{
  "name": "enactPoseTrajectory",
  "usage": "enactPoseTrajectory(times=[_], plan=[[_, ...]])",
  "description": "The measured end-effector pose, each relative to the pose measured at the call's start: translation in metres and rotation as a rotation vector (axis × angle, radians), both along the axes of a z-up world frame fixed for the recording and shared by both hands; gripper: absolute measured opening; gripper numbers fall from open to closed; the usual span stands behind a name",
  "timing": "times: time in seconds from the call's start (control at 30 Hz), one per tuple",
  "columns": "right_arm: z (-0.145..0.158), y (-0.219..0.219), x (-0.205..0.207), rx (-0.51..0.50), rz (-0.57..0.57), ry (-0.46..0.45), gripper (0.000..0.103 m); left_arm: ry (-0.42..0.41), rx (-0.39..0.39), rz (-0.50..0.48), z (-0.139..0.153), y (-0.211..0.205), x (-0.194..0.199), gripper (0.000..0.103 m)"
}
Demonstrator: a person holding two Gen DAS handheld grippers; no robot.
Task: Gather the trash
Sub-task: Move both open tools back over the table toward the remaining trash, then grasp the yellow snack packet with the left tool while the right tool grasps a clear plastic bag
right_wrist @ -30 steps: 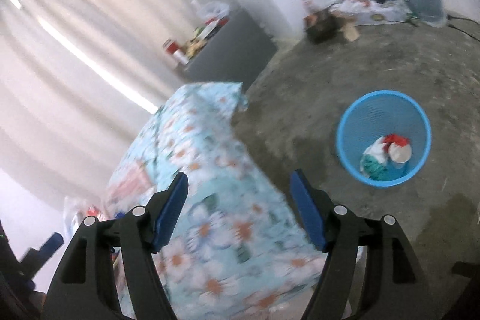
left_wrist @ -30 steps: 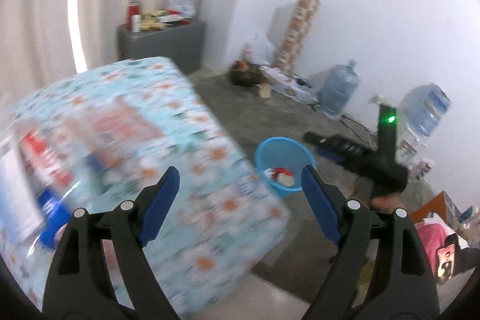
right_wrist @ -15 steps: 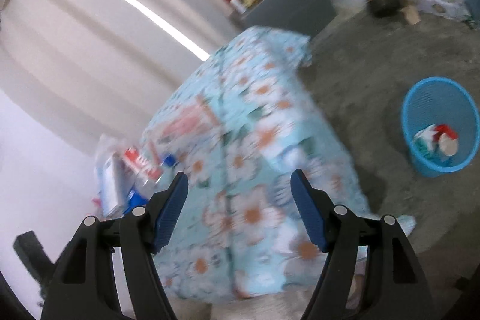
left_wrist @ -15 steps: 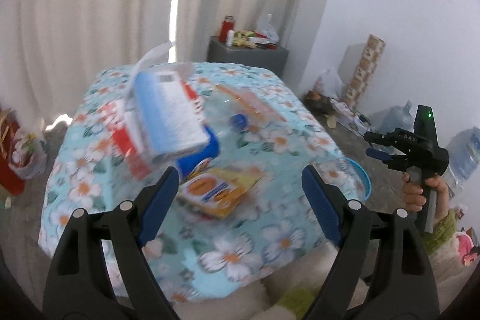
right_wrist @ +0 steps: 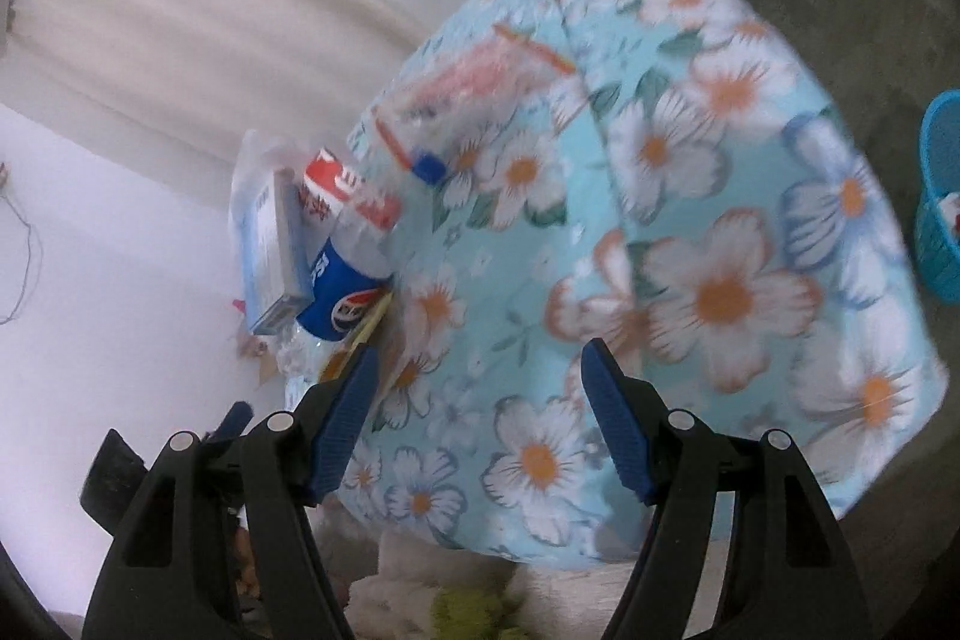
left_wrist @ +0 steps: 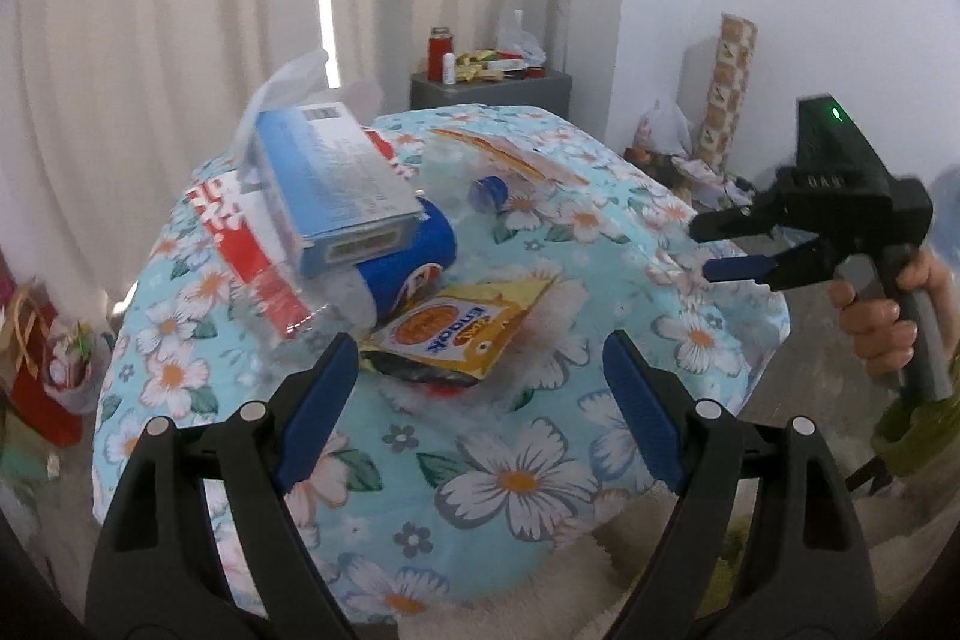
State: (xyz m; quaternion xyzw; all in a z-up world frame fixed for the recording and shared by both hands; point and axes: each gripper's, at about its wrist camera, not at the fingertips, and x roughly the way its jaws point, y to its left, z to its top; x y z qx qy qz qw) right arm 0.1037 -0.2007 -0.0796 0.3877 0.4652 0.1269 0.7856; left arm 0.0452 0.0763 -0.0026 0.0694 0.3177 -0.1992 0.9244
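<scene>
We see from the left wrist view the surface (left_wrist: pixel 516 478) near, looking down toward the curtain (left_wrist: pixel 150 40), from the right wrist view tilted from its right side, both share the blue box (left_wrist: pixel 336 184) and floral cloth

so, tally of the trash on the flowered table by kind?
Boxes: 1, blue carton
Plastic bottles: 2, blue-label bottle, red-label bottle
Snack packets: 1, yellow packet
Clear wrappers: 1, orange-edged wrapper
Loose caps: 1, blue cap
Total: 6
</scene>
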Motion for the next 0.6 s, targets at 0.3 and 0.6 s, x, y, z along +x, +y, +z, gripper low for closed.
enactPoseTrajectory(times=[0.3,0.6], plan=[[-0.037,0.050,0.026,0.162,0.116,0.114,0.039,-0.028,0.207,-0.041,-0.029,-0.027,0.022,0.048],[-0.054,0.068,0.050,0.217,0.119,0.162,0.026,0.022,0.160,-0.015,-0.036,-0.016,0.039,0.034]])
